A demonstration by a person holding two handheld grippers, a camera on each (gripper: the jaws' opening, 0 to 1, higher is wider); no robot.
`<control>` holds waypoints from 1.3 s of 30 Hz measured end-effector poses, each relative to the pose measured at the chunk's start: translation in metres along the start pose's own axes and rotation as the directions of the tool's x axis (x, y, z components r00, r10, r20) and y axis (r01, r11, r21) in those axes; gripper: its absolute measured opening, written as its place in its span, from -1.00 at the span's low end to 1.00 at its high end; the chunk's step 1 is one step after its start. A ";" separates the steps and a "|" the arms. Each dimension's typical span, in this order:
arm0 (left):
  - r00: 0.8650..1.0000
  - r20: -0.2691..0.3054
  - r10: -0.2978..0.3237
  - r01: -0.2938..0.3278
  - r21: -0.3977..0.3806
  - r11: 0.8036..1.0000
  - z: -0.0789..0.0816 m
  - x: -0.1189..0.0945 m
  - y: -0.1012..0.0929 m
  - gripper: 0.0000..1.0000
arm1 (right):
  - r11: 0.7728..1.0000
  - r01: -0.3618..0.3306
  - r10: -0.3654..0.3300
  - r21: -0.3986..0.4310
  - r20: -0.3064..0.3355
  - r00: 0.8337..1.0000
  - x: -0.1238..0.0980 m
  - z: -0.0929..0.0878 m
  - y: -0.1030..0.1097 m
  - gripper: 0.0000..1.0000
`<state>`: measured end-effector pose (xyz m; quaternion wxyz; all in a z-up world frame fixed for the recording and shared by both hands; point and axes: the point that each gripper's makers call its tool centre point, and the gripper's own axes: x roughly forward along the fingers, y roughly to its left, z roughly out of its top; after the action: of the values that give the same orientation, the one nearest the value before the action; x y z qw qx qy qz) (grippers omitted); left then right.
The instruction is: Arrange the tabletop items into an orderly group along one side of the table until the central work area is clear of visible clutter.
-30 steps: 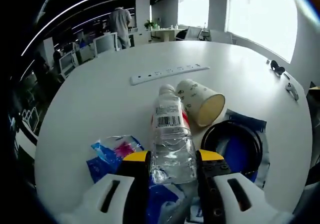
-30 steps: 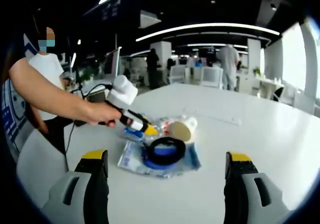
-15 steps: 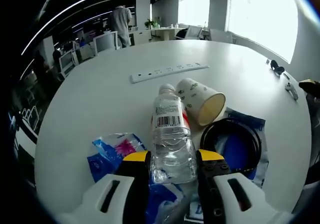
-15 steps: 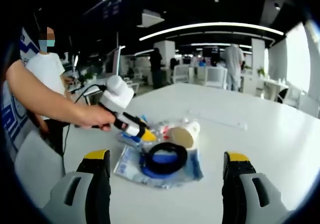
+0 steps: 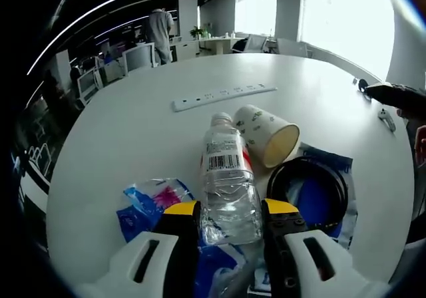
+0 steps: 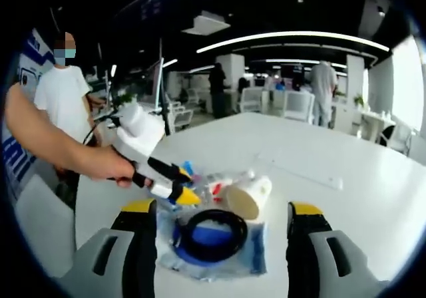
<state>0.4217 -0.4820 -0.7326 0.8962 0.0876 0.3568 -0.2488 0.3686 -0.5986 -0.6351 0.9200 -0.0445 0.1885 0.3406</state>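
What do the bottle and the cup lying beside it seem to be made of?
The bottle looks like clear, glossy plastic: the table shows through it and its ribbed wall catches highlights. It has a printed label with a barcode. The cup looks like matte paper, cream with small printed marks; a plastic lining cannot be told.

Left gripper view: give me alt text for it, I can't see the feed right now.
The left tongs are closed on the base of a clear plastic water bottle lying on a round white table. Beside it lie a tipped paper cup, a black ring on a blue pouch and a blue-pink wrapper; a white power strip sits beyond.
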 end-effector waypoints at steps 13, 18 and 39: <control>0.998 0.057 -0.012 0.012 -0.002 1.000 0.018 0.004 0.000 -0.27 | 0.999 -0.027 0.027 -0.023 -0.012 1.000 0.029 0.010 -0.010 0.39; 0.998 0.057 -0.002 0.002 -0.003 1.000 0.020 0.009 -0.001 -0.22 | 0.999 -0.032 0.031 -0.031 -0.016 0.999 0.034 0.011 -0.009 0.36; 0.996 0.083 0.033 -0.033 0.004 0.999 0.031 0.019 -0.009 -0.09 | 0.999 -0.037 0.037 -0.032 -0.005 0.999 0.062 0.031 -0.018 0.21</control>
<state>0.4476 -0.5070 -0.7225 0.9140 0.0855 0.3171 -0.2383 0.4334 -0.5676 -0.6304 0.9123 -0.0564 0.1859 0.3605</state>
